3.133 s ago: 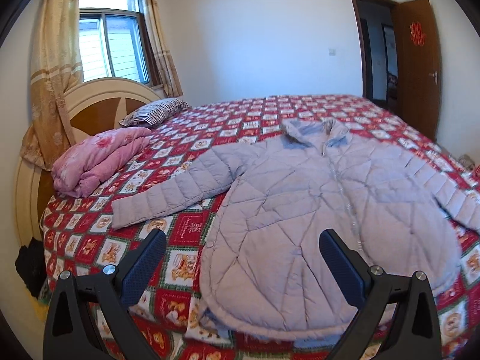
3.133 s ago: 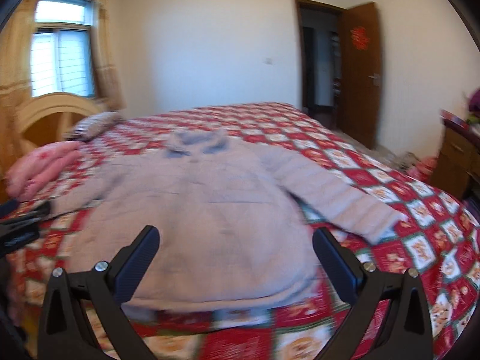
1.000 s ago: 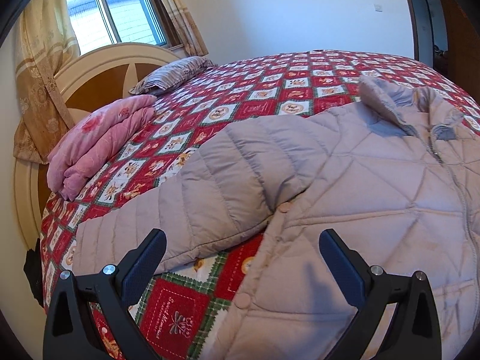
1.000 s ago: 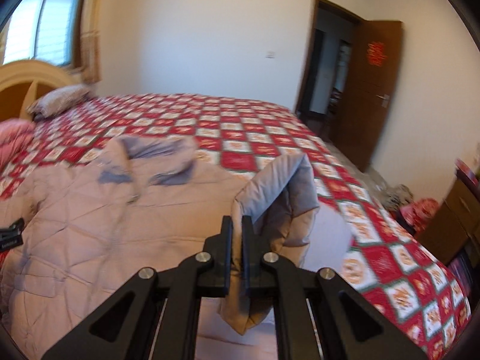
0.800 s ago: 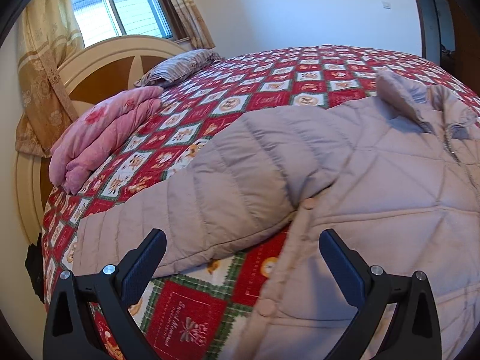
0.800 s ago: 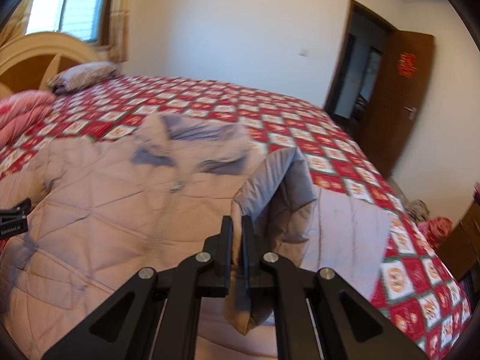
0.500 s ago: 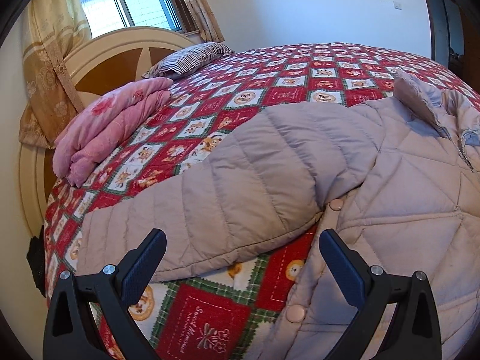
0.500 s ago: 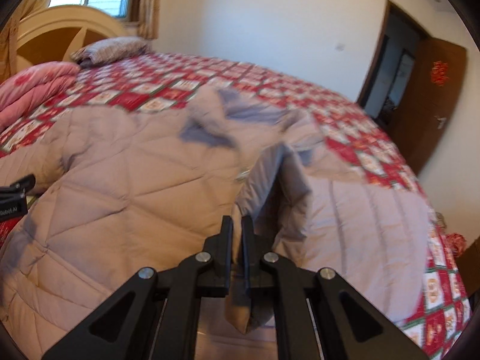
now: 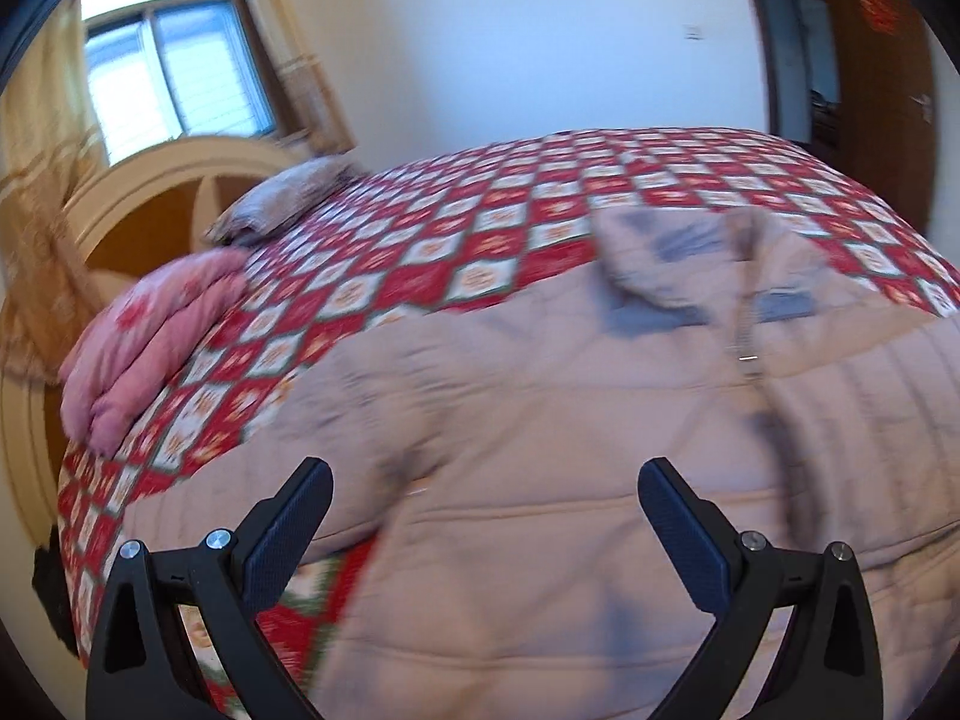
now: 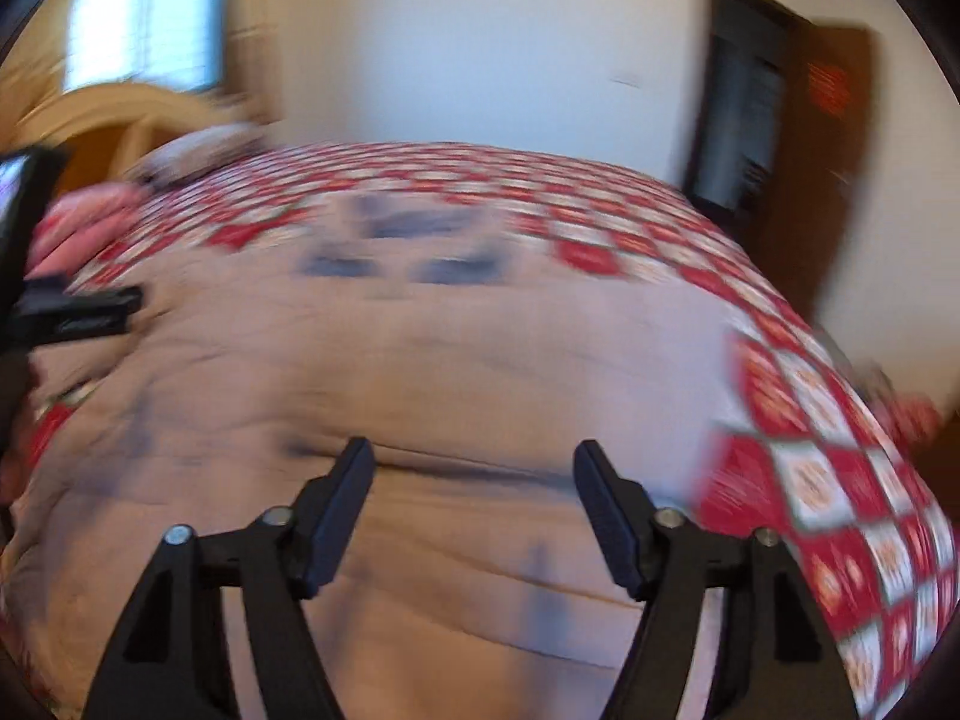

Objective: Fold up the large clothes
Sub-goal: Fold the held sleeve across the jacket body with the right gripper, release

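Bedroom with white walls, one window (image 9: pixel 174 78) with beige curtains, one brown wooden door (image 10: pixel 834 138) bearing a red decoration (blurred, unreadable). One bed with red-and-white checkered patchwork bedspread (image 9: pixel 480 222) fills both views. On that bedspread lies one pale lilac-grey quilted puffer jacket (image 9: pixel 570 432), front up, zip closed, collar (image 9: pixel 678 264) toward the far wall, grey-blue lining showing at the collar. Its sleeve on the door side lies folded across the body as a raised ridge (image 10: pixel 456 462); the sleeve on the window side (image 9: pixel 240 480) stretches out flat over the bedspread. No readable brand or label on the jacket (motion blur in both views). Near the rounded wooden headboard (image 9: pixel 144 192): one folded pink quilt (image 9: pixel 156 336), one striped pillow (image 9: pixel 282 204). Left gripper (image 9: pixel 486 522) spread wide, empty, above the jacket. Right gripper (image 10: pixel 474 504) opening, nothing between the jaws, ridge just ahead.
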Demonstrator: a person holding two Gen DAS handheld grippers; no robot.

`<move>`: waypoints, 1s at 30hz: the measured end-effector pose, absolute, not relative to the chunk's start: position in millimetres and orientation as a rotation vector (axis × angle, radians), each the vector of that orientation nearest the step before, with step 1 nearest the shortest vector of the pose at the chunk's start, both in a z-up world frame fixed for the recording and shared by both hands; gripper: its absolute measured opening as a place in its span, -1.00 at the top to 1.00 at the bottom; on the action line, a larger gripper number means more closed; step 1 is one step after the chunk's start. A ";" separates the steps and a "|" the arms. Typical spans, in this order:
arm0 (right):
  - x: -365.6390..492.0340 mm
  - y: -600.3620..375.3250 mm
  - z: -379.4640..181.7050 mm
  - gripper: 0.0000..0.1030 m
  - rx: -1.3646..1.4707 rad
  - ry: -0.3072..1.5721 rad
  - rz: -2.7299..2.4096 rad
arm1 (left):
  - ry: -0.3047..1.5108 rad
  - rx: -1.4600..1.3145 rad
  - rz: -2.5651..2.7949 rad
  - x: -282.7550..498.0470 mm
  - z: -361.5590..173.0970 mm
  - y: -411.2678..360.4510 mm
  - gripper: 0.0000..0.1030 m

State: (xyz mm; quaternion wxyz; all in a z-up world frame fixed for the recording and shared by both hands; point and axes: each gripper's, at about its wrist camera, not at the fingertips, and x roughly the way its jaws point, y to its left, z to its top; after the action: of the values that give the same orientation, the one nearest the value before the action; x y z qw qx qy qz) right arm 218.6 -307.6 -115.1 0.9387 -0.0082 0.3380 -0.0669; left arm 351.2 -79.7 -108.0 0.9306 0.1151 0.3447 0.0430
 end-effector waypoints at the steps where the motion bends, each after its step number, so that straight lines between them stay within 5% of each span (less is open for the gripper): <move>1: 218.6 -321.9 -120.5 -0.21 -0.002 0.713 -0.177 | 0.705 0.246 0.069 351.8 -109.2 -100.2 -0.98; 4: 222.4 -356.2 -149.7 0.03 0.024 0.821 -0.252 | 0.727 0.270 0.027 358.8 -118.2 -144.1 -0.98; 10: 209.3 -345.4 -188.5 0.05 -0.050 0.880 -0.262 | 0.814 0.321 -0.023 374.8 -156.8 -192.6 -0.98; 12: 208.6 -335.5 -193.9 0.02 -0.082 0.845 -0.280 | 0.828 0.331 -0.069 374.2 -165.8 -201.8 -0.69; 14: 204.5 -334.2 -195.8 0.01 -0.081 0.822 -0.293 | 0.845 0.317 -0.134 372.5 -169.4 -206.9 0.23; 16: 203.4 -330.8 -197.0 0.00 -0.087 0.804 -0.304 | 0.864 0.295 -0.197 370.9 -170.3 -211.5 0.65; 19: 199.9 -335.7 -198.3 0.00 -0.097 0.788 -0.313 | 0.834 0.300 -0.216 366.0 -164.3 -211.5 0.84; 30: 195.3 -338.5 -200.0 -0.01 -0.088 0.767 -0.313 | 0.710 0.311 -0.048 364.1 -141.8 -137.2 0.87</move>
State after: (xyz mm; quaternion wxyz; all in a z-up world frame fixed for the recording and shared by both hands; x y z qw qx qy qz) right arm 195.3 -338.5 -200.0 0.9144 -0.0428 0.3727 -0.1519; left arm 364.1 -137.2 -141.8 0.9255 0.1519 0.3461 -0.0235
